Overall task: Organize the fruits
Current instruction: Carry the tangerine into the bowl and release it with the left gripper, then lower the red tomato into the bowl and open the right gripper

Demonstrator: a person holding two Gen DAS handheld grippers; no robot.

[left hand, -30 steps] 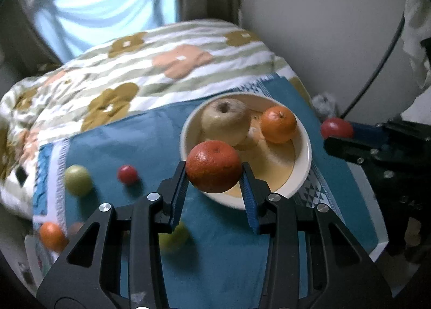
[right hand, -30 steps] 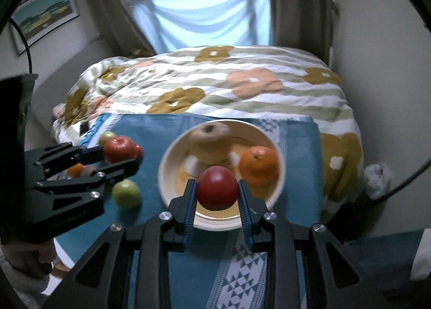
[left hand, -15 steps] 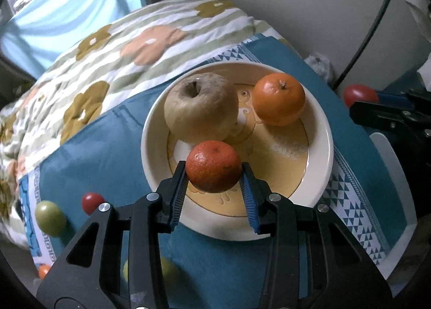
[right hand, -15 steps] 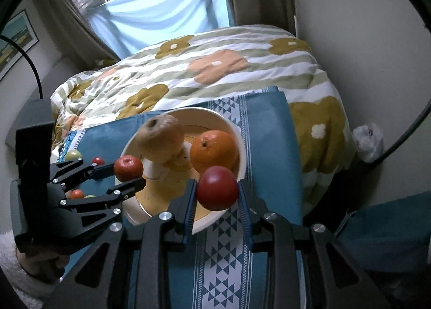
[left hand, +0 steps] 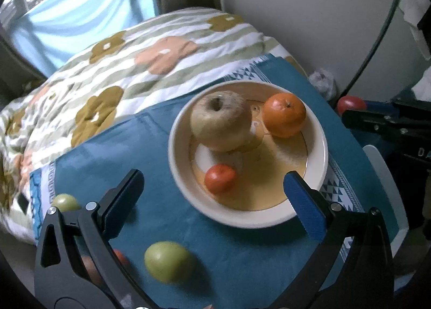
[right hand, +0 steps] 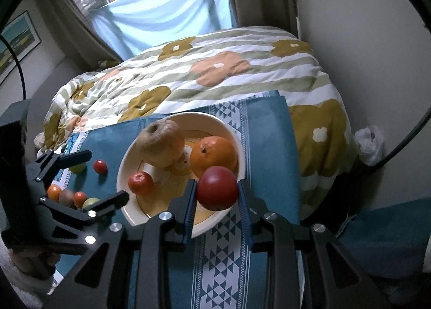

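A cream bowl (left hand: 322, 152) on the blue cloth holds a pale apple (left hand: 221, 123), an orange (left hand: 285, 115) and a small tangerine (left hand: 220, 178). Above the bowl's near side hangs my left gripper (left hand: 212, 177), its jaws opening wide, with nothing pressed between them; the tangerine lies loose in the bowl below. My right gripper (right hand: 216, 187) is shut on a red fruit (right hand: 217, 187) over the bowl's (right hand: 122, 171) near right rim, beside the orange (right hand: 214, 156). The right wrist view also shows the left gripper (right hand: 107, 175) spread at the bowl's left.
Loose fruit lies on the blue cloth (left hand: 150, 147): a green one (left hand: 168, 260) near me, another green one (left hand: 66, 202) at the left, a small red one (right hand: 100, 166) and several more (right hand: 67, 197). A flowered quilt (left hand: 161, 53) lies behind. The table's white edge (left hand: 382, 169) is at the right.
My left gripper came in over the bowl, then spread its jaws and let the tangerine go; it now rests in the bowl. The right gripper shifted to the bowl's right rim, still holding the red fruit.
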